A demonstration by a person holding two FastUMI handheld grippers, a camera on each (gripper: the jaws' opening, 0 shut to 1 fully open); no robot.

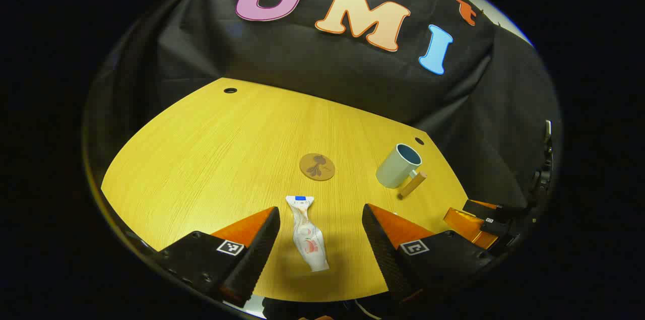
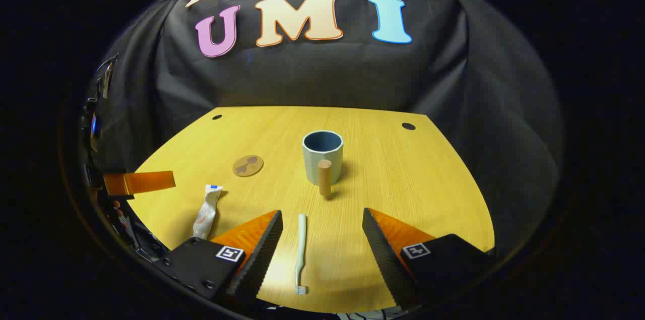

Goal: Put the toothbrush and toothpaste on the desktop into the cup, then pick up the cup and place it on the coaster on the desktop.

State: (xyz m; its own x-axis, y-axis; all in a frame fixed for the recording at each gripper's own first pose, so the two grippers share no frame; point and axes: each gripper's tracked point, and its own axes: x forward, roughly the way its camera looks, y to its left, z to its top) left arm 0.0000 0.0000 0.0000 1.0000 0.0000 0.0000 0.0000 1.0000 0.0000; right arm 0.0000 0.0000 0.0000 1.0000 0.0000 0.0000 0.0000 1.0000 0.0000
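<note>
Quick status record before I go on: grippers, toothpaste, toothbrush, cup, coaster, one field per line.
left gripper: open, fingers either side of the toothpaste, above the desktop
right gripper: open, toothbrush between its fingers
toothpaste: flat on the desktop
toothbrush: flat on the desktop, bristles at the near end
cup: upright, nothing visible inside
coaster: bare, left of the cup
</note>
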